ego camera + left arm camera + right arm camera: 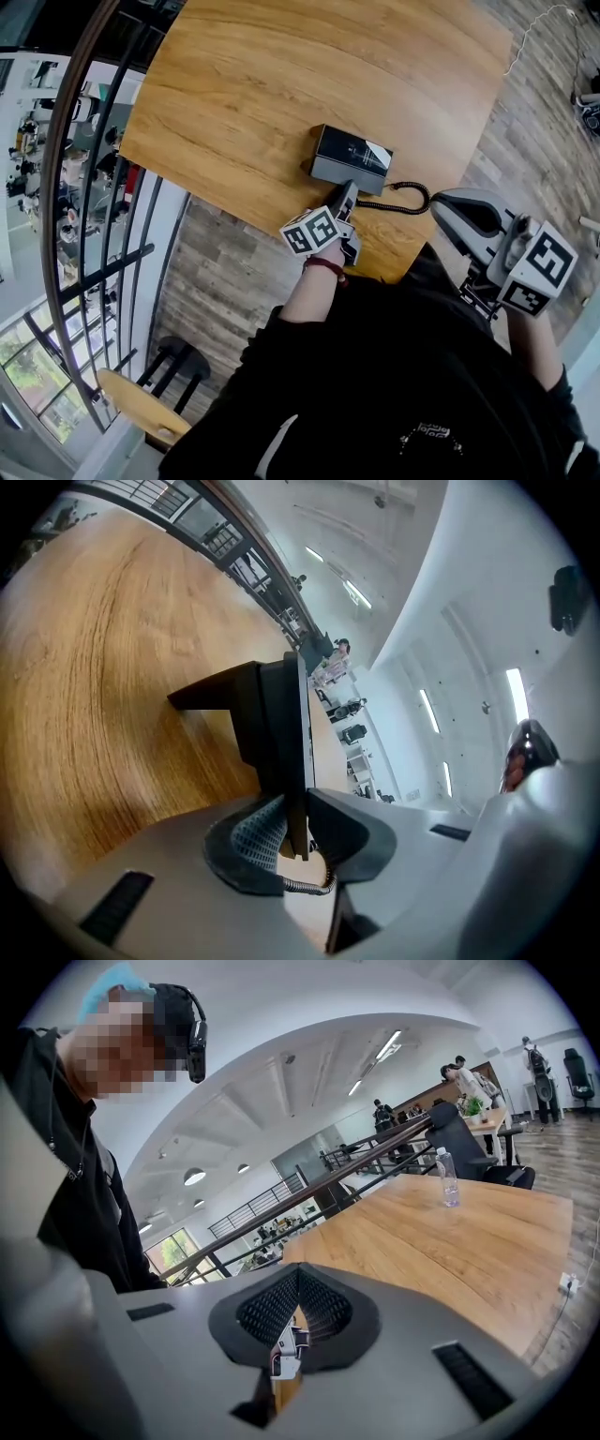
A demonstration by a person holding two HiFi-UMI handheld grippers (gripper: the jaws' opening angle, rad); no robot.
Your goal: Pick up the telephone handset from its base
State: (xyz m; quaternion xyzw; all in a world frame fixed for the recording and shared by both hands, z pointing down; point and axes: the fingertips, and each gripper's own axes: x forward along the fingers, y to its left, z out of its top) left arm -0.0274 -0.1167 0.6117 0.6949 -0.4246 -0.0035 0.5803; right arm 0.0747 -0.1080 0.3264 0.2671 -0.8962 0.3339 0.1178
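Observation:
A black telephone base (349, 157) sits near the front edge of the wooden table (281, 84). Its coiled cord (405, 202) loops off to the right. My left gripper (348, 190) reaches the base's near side. In the left gripper view my left gripper (295, 806) is shut on a thin black slab, the handset (279, 733), whose far part rises beyond the jaws. The coiled cord (306, 886) shows just below the pads. My right gripper (441, 200) hangs off the table's right corner, away from the phone; in its own view my right gripper (298, 1277) has its pads together, nothing between them.
A railing (94, 234) runs along the left, with a tan stool (141, 405) below it. A white cable (534, 33) lies on the plank floor at top right. In the right gripper view a water bottle (448, 1177) stands on another wooden table (469, 1241), with people behind.

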